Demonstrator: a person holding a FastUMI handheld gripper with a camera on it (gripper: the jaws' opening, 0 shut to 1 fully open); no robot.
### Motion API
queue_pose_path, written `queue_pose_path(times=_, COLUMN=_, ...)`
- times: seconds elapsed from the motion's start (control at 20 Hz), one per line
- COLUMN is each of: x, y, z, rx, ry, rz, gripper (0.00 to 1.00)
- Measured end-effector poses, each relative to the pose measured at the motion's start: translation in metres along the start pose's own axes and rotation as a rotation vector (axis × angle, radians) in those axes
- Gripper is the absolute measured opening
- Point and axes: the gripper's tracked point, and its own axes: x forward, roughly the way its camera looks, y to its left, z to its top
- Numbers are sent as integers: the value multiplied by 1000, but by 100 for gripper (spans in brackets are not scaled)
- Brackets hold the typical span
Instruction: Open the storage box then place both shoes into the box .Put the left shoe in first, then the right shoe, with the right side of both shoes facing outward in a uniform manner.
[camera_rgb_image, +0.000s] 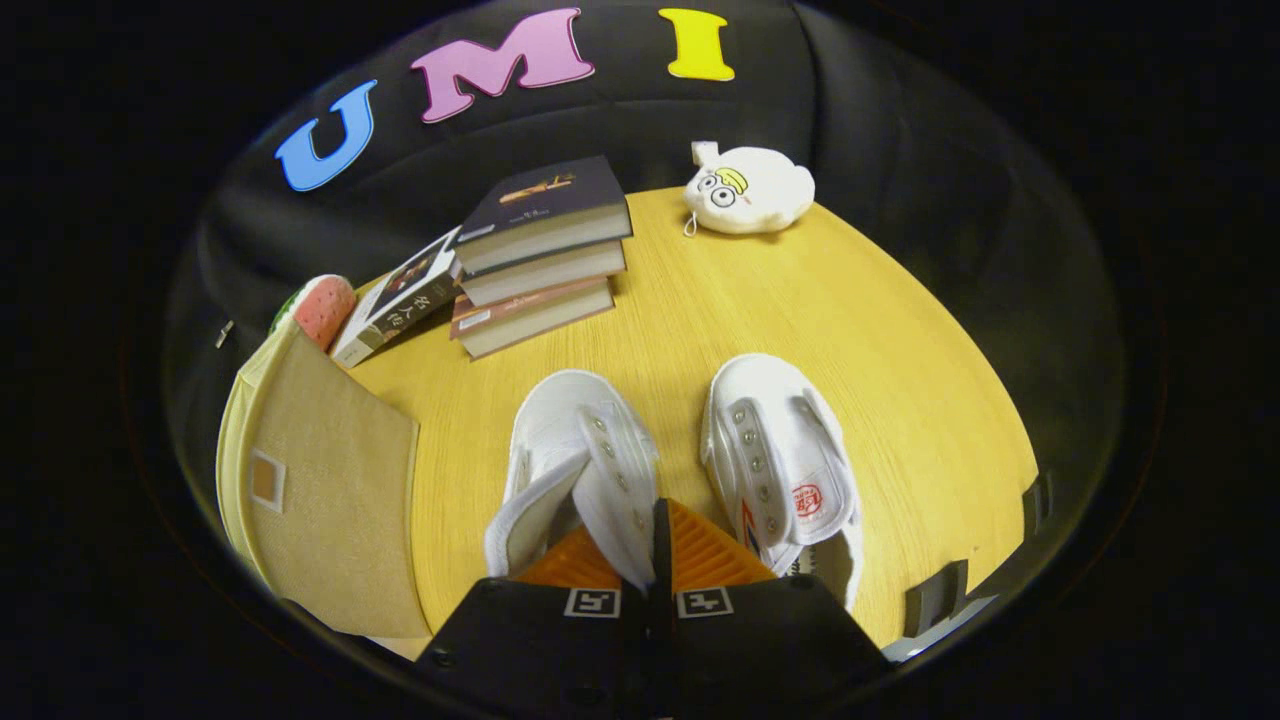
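Two white canvas shoes stand side by side on the yellow wooden table (900, 330), toes pointing away from me. My gripper (660, 530) is shut on the left-hand shoe (575, 440). Both fingers pinch its eyelet flap on the side nearest the other shoe. The right-hand shoe (775, 450) sits free just right of the fingers, with a red logo on its tongue. The beige fabric storage box (320, 480) stands to the left of the shoes. Its flat panel with a small label window faces up toward me. I cannot tell whether it is open.
A stack of three books (540, 255) lies beyond the shoes, with another book (400, 300) leaning beside it. A white plush toy (750, 190) rests at the table's far edge. A watermelon-shaped toy (322, 308) sits behind the box. Black clamps (935, 595) grip the table's near right edge.
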Motion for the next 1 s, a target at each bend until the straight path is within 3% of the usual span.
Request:
queue_pose_path(times=0.3, x=-72, y=57, z=59, rx=118, ry=-53, rz=88, gripper=6)
queue_pose_path(times=0.55, x=-130, y=144, z=98, rx=172, ry=-58, rz=197, gripper=6)
queue_pose_path(times=0.75, x=-145, y=216, z=97, rx=203, ry=-7, rz=244, gripper=6)
queue_pose_path(times=1.0, x=-124, y=269, z=62, rx=219, ry=86, rz=200, gripper=6)
